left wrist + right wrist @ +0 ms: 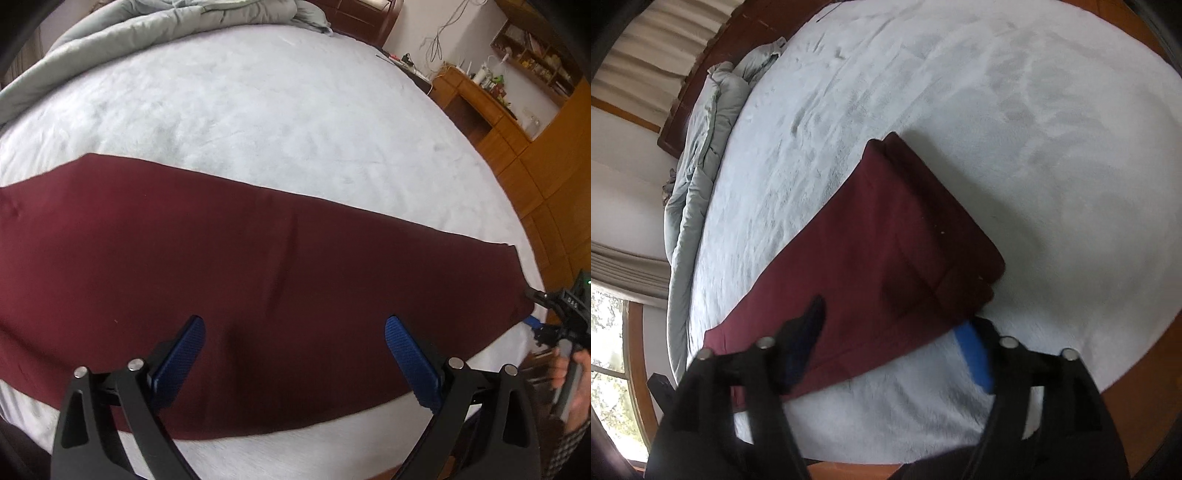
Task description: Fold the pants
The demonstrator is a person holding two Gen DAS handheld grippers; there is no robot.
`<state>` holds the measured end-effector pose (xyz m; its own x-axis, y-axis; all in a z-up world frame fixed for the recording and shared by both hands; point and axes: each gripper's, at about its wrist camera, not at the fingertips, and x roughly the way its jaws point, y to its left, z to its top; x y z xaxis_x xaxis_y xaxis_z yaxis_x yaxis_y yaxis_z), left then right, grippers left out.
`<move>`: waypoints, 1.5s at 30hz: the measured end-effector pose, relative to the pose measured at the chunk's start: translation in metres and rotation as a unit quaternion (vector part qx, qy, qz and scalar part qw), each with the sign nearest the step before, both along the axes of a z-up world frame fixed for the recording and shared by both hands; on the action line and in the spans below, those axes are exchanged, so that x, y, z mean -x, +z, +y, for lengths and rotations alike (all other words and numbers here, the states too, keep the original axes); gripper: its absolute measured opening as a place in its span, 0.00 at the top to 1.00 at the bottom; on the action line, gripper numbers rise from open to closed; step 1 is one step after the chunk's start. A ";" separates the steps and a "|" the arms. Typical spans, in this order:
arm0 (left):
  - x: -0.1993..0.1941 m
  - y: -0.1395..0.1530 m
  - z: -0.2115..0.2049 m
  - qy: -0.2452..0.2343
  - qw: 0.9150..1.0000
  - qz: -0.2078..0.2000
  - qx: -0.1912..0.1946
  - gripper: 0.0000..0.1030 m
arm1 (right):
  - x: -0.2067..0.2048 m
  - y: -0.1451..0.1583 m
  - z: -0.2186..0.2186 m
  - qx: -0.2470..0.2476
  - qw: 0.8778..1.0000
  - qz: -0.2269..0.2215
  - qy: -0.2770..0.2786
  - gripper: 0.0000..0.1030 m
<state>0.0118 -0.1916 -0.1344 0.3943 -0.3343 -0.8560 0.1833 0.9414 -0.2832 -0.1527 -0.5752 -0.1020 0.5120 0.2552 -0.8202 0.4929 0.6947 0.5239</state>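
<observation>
Dark red pants [221, 258] lie flat in a long band across the white bed sheet [277, 110]. My left gripper [293, 325] hovers open over the band's near edge, with nothing between its blue pads [184, 354]. At the band's right end my right gripper [530, 307] stands open, its fingers on either side of the cloth's corner. In the right wrist view the pants [886, 240] run away from my right gripper [892, 317]. One finger [809, 332] is over the cloth and the other is over the sheet [997, 110] beside it.
A grey duvet [147, 37] is bunched along the bed's far side, seen also as the duvet [701, 147] by a dark headboard [713, 74]. A wooden desk [480, 99] with clutter and wood floor [546, 184] lie to the right. A hand [569, 376] holds the right gripper.
</observation>
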 end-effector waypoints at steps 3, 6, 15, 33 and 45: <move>0.001 0.000 -0.003 0.004 0.999 -0.011 -0.030 0.04 | 0.005 -0.002 -0.006 0.006 1.000 0.004 -0.015 0.26; 0.001 -0.006 0.005 0.013 0.999 -0.005 -0.043 0.04 | 0.005 -0.012 -0.013 -0.022 0.999 0.001 -0.028 0.25; -0.002 -0.029 0.010 0.003 0.997 0.009 -0.083 0.04 | -0.009 0.004 0.007 -0.032 0.998 -0.054 -0.007 0.86; 0.010 0.030 0.151 0.149 0.987 -0.043 -0.030 0.04 | -0.082 0.129 0.191 0.098 0.971 -0.132 0.172 0.86; 0.016 0.015 0.194 0.193 0.980 -0.023 0.046 0.04 | -0.125 0.093 0.344 0.096 0.943 -0.097 0.304 0.86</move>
